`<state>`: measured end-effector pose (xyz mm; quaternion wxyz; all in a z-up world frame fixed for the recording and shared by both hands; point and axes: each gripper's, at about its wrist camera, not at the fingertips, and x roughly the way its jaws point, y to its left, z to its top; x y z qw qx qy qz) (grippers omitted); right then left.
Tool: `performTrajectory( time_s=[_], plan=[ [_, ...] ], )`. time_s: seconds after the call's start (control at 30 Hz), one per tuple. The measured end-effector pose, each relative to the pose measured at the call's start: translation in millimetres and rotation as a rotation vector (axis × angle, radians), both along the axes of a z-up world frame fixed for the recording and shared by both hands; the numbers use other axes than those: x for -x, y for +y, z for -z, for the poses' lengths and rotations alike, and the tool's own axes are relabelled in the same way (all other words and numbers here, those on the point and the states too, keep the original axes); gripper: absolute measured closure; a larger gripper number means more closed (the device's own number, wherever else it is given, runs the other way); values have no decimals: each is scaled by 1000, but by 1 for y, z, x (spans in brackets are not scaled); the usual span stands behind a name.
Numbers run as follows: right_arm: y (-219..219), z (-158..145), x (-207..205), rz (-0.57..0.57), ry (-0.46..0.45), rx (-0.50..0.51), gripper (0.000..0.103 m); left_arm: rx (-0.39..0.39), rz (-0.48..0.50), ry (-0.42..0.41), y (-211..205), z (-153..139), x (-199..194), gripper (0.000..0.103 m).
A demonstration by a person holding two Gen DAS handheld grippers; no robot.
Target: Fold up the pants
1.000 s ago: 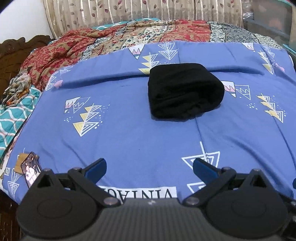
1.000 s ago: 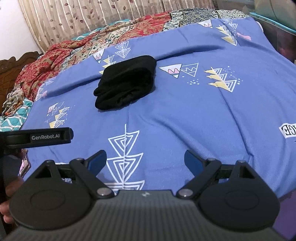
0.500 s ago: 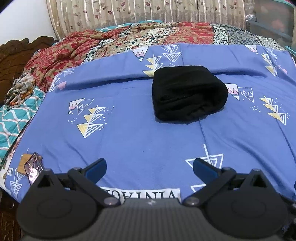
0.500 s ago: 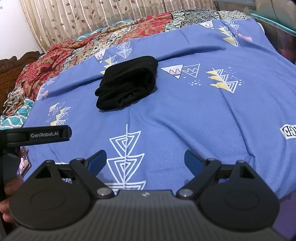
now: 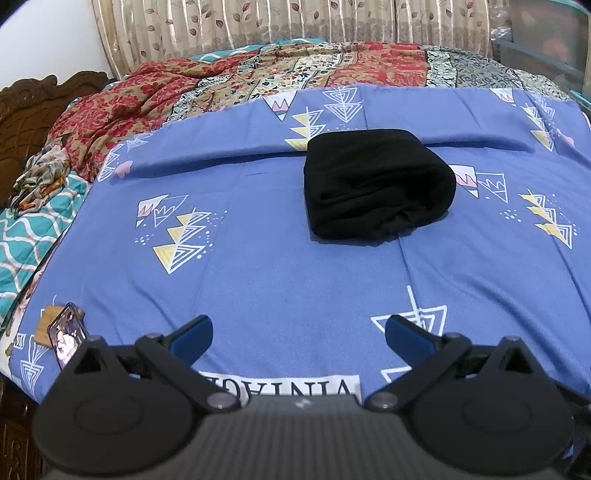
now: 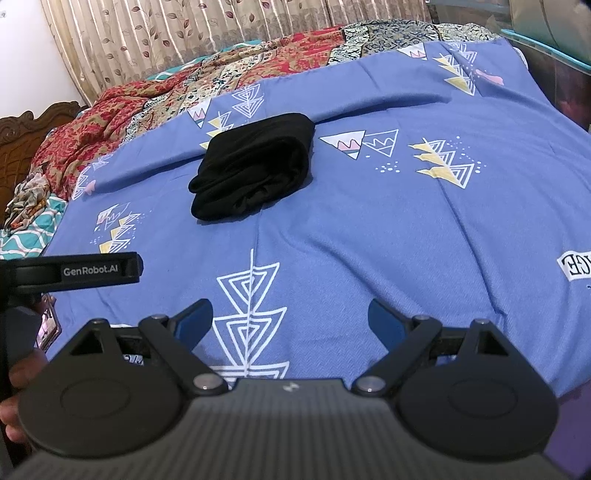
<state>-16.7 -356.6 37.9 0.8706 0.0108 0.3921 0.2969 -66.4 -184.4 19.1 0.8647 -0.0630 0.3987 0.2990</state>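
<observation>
The black pants (image 5: pixel 376 182) lie folded into a thick compact bundle on the blue patterned bedsheet (image 5: pixel 280 266), toward its far middle. They also show in the right wrist view (image 6: pixel 255 166). My left gripper (image 5: pixel 298 334) is open and empty, held well back near the bed's front edge. My right gripper (image 6: pixel 290 319) is open and empty, also near the front edge, to the right of the left one. The left gripper's body (image 6: pixel 74 271) shows at the left of the right wrist view.
A phone (image 5: pixel 66 334) lies at the sheet's front left corner. Crumpled red and patterned blankets (image 5: pixel 221 85) lie behind the sheet, with a curtain (image 5: pixel 258 26) beyond. A carved wooden headboard (image 5: pixel 26 110) stands at the left. A dark cabinet (image 6: pixel 554 77) is at the right.
Both grippers have drifted slightly, so the pants sit a little lower and more to the right in view. Both grippers stay open and the pants have not moved.
</observation>
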Motion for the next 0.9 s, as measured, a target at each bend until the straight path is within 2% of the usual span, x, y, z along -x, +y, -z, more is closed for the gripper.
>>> performTrajectory(
  time_s=[0.7, 0.9],
  plan=[
    [3, 1, -1, -3, 3, 6, 10, -1, 1, 0, 4, 2, 0, 0],
    [6, -3, -3, -8, -20, 0, 10, 6, 70, -49, 1, -5, 3, 0]
  ],
)
